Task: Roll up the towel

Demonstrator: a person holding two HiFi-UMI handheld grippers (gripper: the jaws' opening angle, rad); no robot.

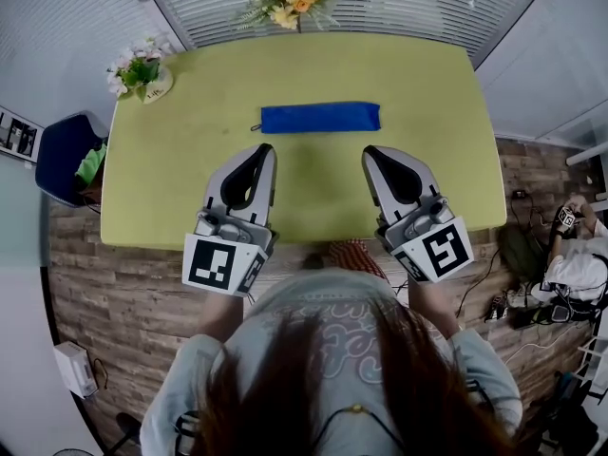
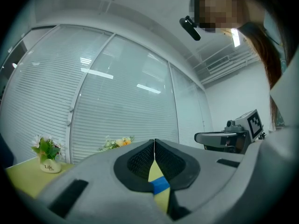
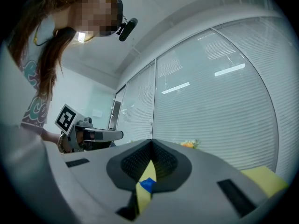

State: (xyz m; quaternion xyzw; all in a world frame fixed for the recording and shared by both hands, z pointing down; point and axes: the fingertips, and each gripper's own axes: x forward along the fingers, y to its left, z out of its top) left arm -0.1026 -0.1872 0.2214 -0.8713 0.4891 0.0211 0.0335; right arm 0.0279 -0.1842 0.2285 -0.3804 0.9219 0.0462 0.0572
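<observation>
A blue towel (image 1: 321, 117), folded into a long narrow strip, lies flat across the middle of the yellow-green table (image 1: 171, 188). My left gripper (image 1: 265, 148) hovers over the table just short of the strip's left part, shut and empty. My right gripper (image 1: 368, 151) mirrors it near the strip's right part, also shut with nothing held. In the left gripper view a sliver of the towel (image 2: 160, 185) shows through the notch below the closed left gripper (image 2: 153, 142) tips. The right gripper view shows the same towel (image 3: 148, 185) under the closed right gripper (image 3: 151, 142) tips.
A small white pot of flowers (image 1: 141, 70) stands at the table's far left corner, and a bouquet (image 1: 288, 2) lies at the far edge. A blue chair (image 1: 59, 155) stands left of the table. Glass walls with blinds surround the table.
</observation>
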